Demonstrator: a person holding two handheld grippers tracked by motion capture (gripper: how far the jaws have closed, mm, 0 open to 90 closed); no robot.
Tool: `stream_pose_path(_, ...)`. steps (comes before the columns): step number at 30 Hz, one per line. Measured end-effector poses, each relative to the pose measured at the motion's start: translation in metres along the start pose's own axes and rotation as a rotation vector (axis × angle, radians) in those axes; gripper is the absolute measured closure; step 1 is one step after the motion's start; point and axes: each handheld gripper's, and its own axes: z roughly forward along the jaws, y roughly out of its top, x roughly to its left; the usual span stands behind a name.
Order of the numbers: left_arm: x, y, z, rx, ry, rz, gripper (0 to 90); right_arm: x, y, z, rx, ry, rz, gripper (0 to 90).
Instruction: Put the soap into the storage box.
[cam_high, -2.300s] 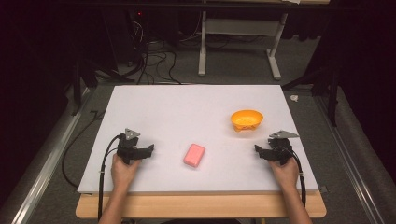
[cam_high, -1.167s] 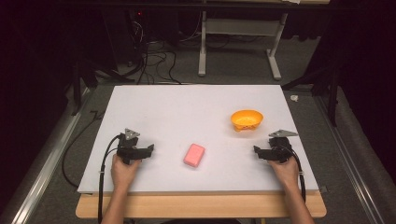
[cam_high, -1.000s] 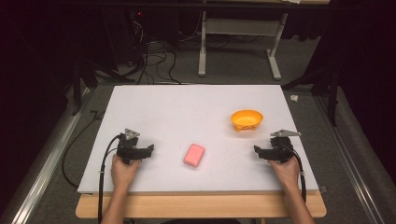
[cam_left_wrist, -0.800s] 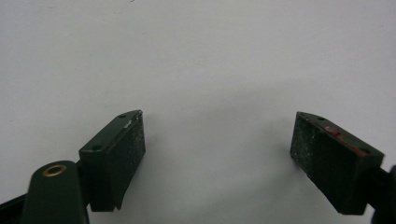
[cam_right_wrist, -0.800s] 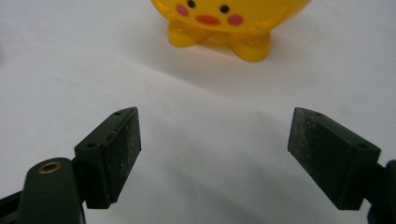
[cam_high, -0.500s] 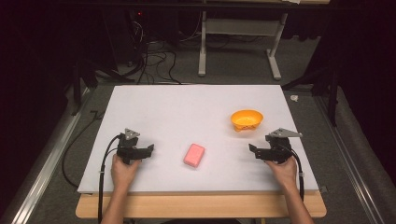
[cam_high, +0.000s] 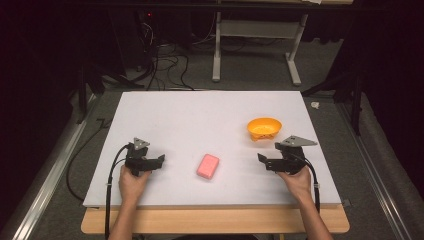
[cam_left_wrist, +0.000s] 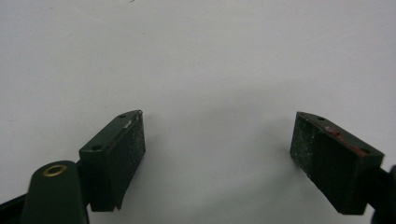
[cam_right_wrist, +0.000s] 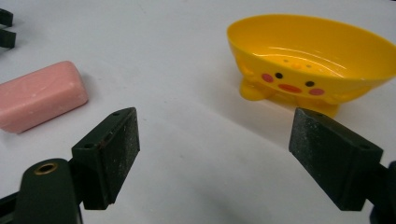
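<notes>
Change: my right fingers (cam_high: 261, 160) have just been opening, nothing between them, and have drifted left toward the soap since the earlier frame; my left fingers (cam_high: 161, 160) kept their place.
Fingers: both pairs spread wide, empty.
Soap: pink bar (cam_high: 208, 166) lies flat on the counter (cam_high: 200, 115), between my two grippers, well apart from each.
Around: yellow dish (cam_high: 264, 128) just beyond my right fingers; the path to the soap is clear.

This looks like a lab or test room. A white board (cam_high: 200, 115) lies on a plain wooden table (cam_high: 215, 220), lit against a dark room. Far behind it, tangled cables (cam_high: 160, 65) run over grey carpet beside the metal legs of a desk (cam_high: 255, 50).
</notes>
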Motion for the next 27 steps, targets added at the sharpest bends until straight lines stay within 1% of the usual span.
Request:
stream_pose_path(2, 0.000, 0.000, 0.000, 0.000, 0.000, 0.000, 18.4, 0.002, 0.001, 0.000, 0.000, 0.004, -0.004, 16.6)
stream_pose_path(3, 0.000, 0.000, 0.000, 0.000, 0.000, 0.000, 18.4, 0.006, 0.004, 0.001, -0.008, 0.017, -0.009, 16.6)
stream_pose_path(7, 0.000, 0.000, 0.000, 0.000, 0.000, 0.000, 18.5, 0.012, 0.009, 0.002, -0.025, 0.047, -0.015, 16.6)
stream_pose_path(10, 0.000, 0.000, 0.000, 0.000, 0.000, 0.000, 18.5, 0.018, 0.013, 0.003, -0.040, 0.065, -0.029, 16.6)
stream_pose_path(11, 0.000, 0.000, 0.000, 0.000, 0.000, 0.000, 18.5, 0.020, 0.014, 0.003, -0.042, 0.077, -0.026, 16.6)
stream_pose_path(12, 0.000, 0.000, 0.000, 0.000, 0.000, 0.000, 18.4, 0.022, 0.016, 0.004, -0.056, 0.091, -0.032, 16.8)
stream_pose_path(13, 0.000, 0.000, 0.000, 0.000, 0.000, 0.000, 18.4, 0.024, 0.017, 0.005, -0.060, 0.097, -0.034, 16.9)
stream_pose_path(18, 0.000, 0.000, 0.000, -0.001, 0.000, 0.000, 18.5, 0.033, 0.021, 0.012, -0.049, 0.141, -0.051, 16.8)
stream_pose_path(19, 0.000, 0.000, 0.000, -0.001, 0.000, 0.000, 18.4, 0.033, 0.021, 0.012, -0.049, 0.141, -0.051, 16.8)
stream_pose_path(21, 0.000, 0.000, 0.000, 0.000, 0.000, 0.000, 18.4, 0.040, 0.025, 0.016, -0.050, 0.169, -0.068, 16.8)
stream_pose_path(23, 0.000, 0.000, 0.000, -0.001, 0.001, 0.000, 18.4, 0.042, 0.026, 0.017, -0.051, 0.175, -0.071, 16.7)
stream_pose_path(24, 0.000, 0.000, 0.000, -0.001, 0.001, 0.000, 18.4, 0.047, 0.029, 0.020, -0.049, 0.194, -0.084, 16.7)
stream_pose_path(27, 0.000, 0.000, 0.000, -0.001, 0.001, 0.001, 18.4, 0.051, 0.031, 0.023, -0.046, 0.208, -0.084, 16.4)
